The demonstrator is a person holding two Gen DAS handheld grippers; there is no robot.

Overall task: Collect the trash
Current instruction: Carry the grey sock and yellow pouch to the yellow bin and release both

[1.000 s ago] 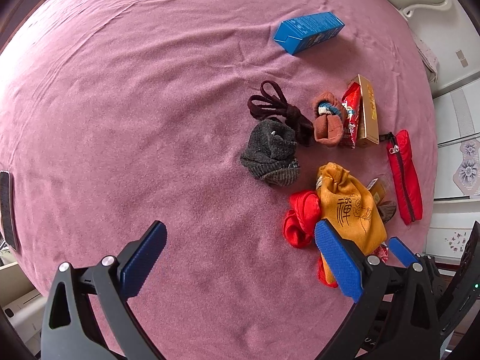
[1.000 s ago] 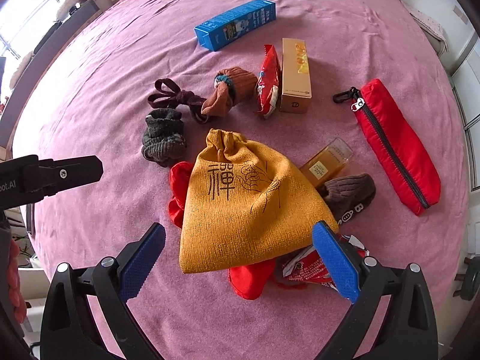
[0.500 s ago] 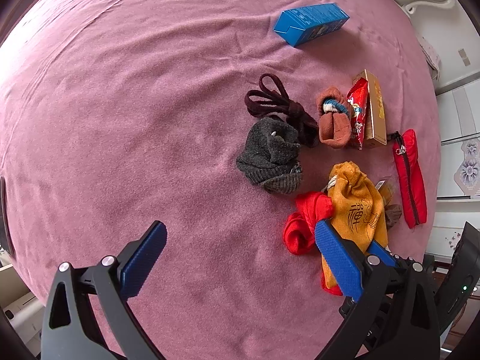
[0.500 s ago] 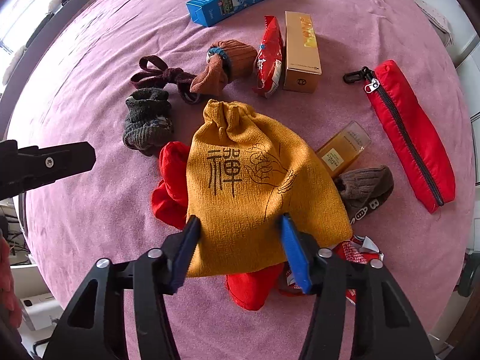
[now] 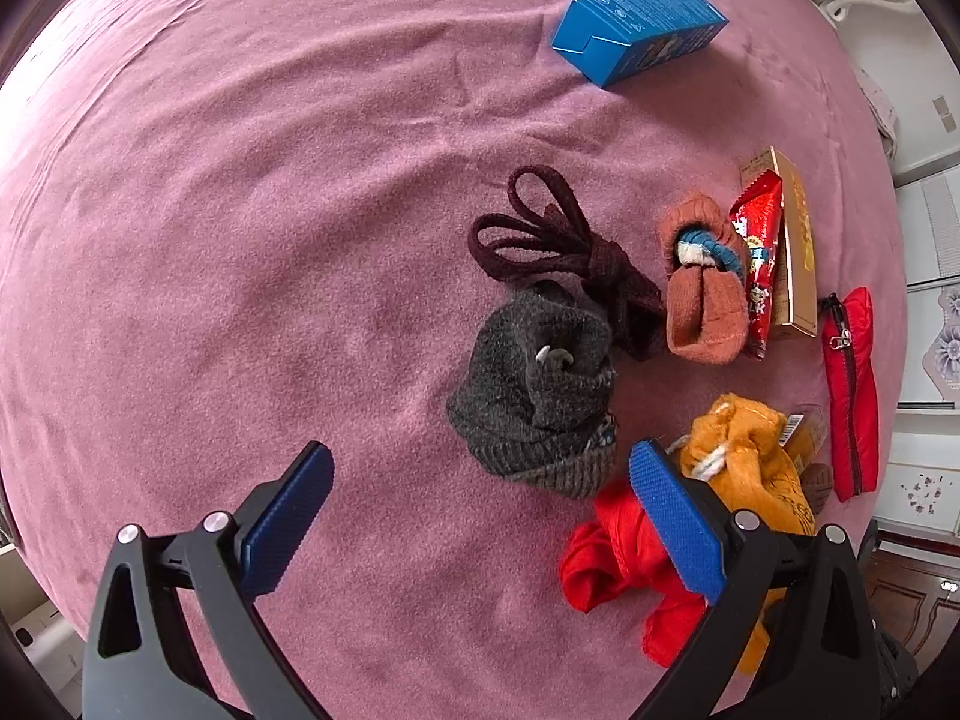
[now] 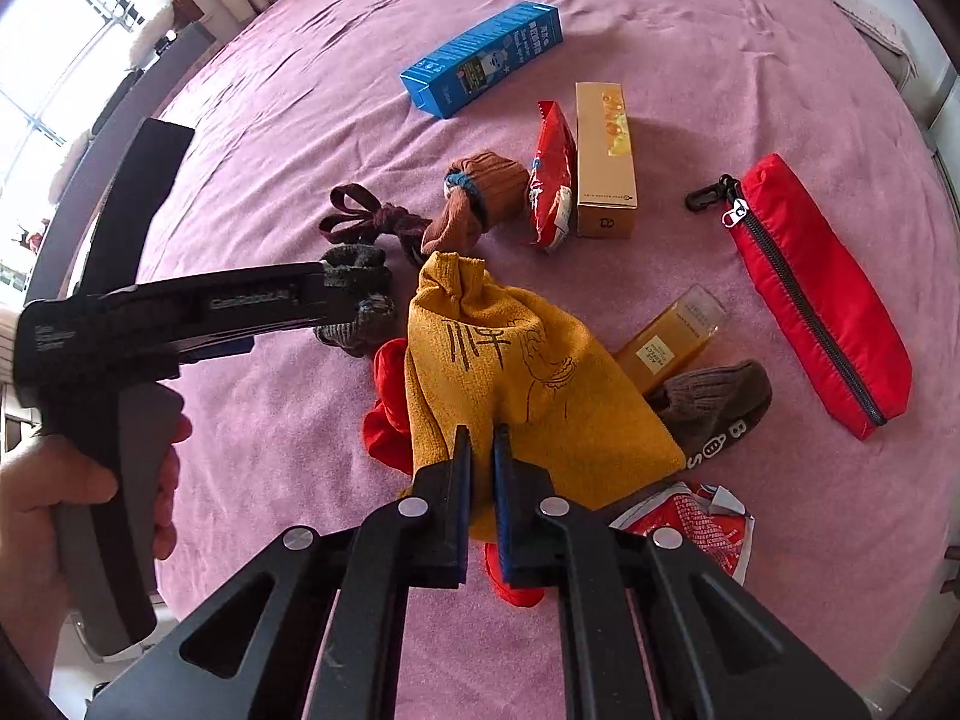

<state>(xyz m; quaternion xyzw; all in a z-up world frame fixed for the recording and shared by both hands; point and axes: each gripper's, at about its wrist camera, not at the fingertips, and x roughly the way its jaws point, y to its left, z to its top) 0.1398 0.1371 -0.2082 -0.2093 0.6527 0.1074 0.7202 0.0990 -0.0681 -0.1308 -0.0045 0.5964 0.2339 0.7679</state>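
My right gripper (image 6: 481, 450) is shut on the bottom edge of the yellow drawstring bag (image 6: 510, 360), which is bunched up over a red cloth (image 6: 387, 420). The bag (image 5: 744, 456) also shows in the left wrist view. My left gripper (image 5: 480, 492) is open and empty above the bedspread, next to a dark grey sock (image 5: 540, 396). Trash lies around: a blue carton (image 6: 483, 66), a red snack wrapper (image 6: 549, 180), a gold box (image 6: 603, 162), an amber bottle (image 6: 672, 342) and a crumpled red-white wrapper (image 6: 690, 522).
Everything lies on a pink bedspread (image 5: 240, 210). A brown sock roll (image 6: 480, 198), a dark lace bundle (image 6: 366, 222), a brown sock (image 6: 708, 402) and a red zip pouch (image 6: 816, 294) lie among the trash. The left gripper's body (image 6: 150, 312) reaches in from the left.
My right gripper has closed from wide open onto the yellow bag's bottom edge, bunching it. My left gripper has moved closer to the grey sock and stays open.
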